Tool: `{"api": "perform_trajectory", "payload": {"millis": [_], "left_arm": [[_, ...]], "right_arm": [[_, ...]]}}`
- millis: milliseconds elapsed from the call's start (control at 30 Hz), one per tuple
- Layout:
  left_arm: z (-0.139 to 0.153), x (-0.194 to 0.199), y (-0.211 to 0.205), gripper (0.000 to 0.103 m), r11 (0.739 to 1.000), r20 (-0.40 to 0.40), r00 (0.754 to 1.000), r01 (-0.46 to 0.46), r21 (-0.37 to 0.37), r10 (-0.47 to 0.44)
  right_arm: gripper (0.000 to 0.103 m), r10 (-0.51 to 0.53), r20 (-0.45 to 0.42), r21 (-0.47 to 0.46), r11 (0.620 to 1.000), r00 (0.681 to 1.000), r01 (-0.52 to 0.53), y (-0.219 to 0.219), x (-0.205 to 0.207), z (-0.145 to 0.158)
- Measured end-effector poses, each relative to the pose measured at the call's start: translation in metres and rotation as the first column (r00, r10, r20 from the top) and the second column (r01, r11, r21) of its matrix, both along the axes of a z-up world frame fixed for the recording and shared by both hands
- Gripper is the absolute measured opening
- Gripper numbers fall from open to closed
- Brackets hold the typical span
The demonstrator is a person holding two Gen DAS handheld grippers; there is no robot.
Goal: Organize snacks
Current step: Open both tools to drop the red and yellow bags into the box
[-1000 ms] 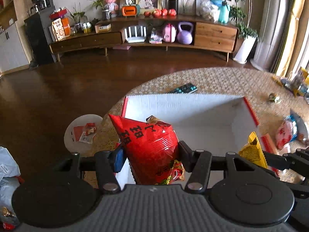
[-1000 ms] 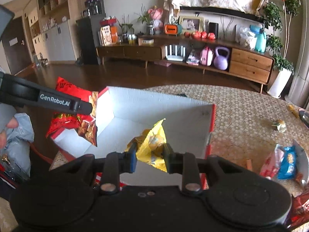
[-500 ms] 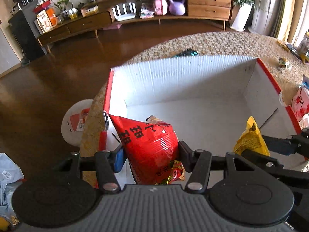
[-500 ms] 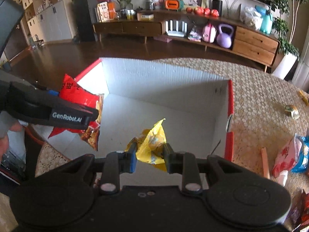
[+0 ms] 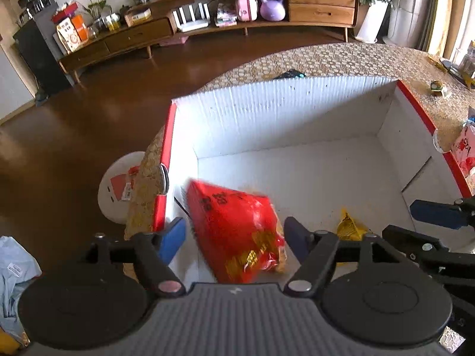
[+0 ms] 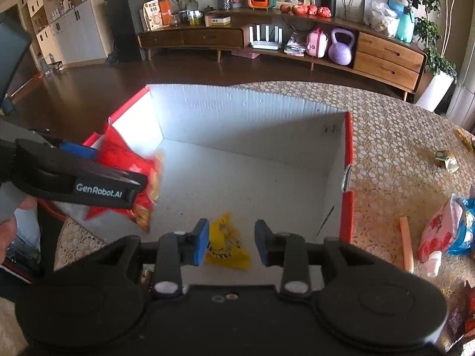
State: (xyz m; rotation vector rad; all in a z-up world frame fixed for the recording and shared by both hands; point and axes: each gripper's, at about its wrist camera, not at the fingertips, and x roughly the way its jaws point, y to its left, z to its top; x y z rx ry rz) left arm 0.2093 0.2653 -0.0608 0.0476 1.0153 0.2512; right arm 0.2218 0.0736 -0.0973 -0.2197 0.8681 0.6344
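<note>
A white cardboard box with red rims (image 5: 297,118) (image 6: 237,112) sits on the woven table. My left gripper (image 5: 234,237) is open above the box's near left corner; the red snack bag (image 5: 237,228) (image 6: 124,160) is blurred, dropping between its fingers into the box. My right gripper (image 6: 231,241) is open over the box's near side; the small yellow snack packet (image 6: 225,243) (image 5: 350,228) lies on the box floor below it, free of the pads.
Loose snacks lie on the table to the right: a red-white pouch (image 6: 439,228), a blue packet (image 6: 466,231), a sausage stick (image 6: 406,243), a small wrapped item (image 6: 445,158). A white stool (image 5: 121,187) stands left of the table. A remote (image 5: 289,74) lies behind the box.
Both grippers opened over the box. The red bag left the left gripper and is falling; the yellow packet dropped from the right gripper onto the box floor.
</note>
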Motion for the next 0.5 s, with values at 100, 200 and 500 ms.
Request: {"api": "perform_trajectory", "payload": {"millis": [100, 200, 500], "left_arm": [[0.006, -0.005, -0.002, 0.077, 1.0, 0.021, 1.0, -0.001, -0.006, 0.001], [0.013, -0.009, -0.002, 0.077, 1.0, 0.041, 0.999, -0.009, -0.023, 0.01], [0.036, -0.027, -0.009, 0.077, 0.999, 0.107, 0.994, -0.004, -0.038, 0.008]], "right_arm": [[0.047, -0.005, 0.01, 0.016, 1.0, 1.0, 0.005, -0.004, -0.003, 0.005], [0.058, -0.005, 0.016, 0.027, 1.0, 1.0, 0.005, -0.009, -0.006, 0.011], [0.079, -0.002, 0.039, 0.081, 0.997, 0.999, -0.001, -0.024, -0.021, 0.032]]}}
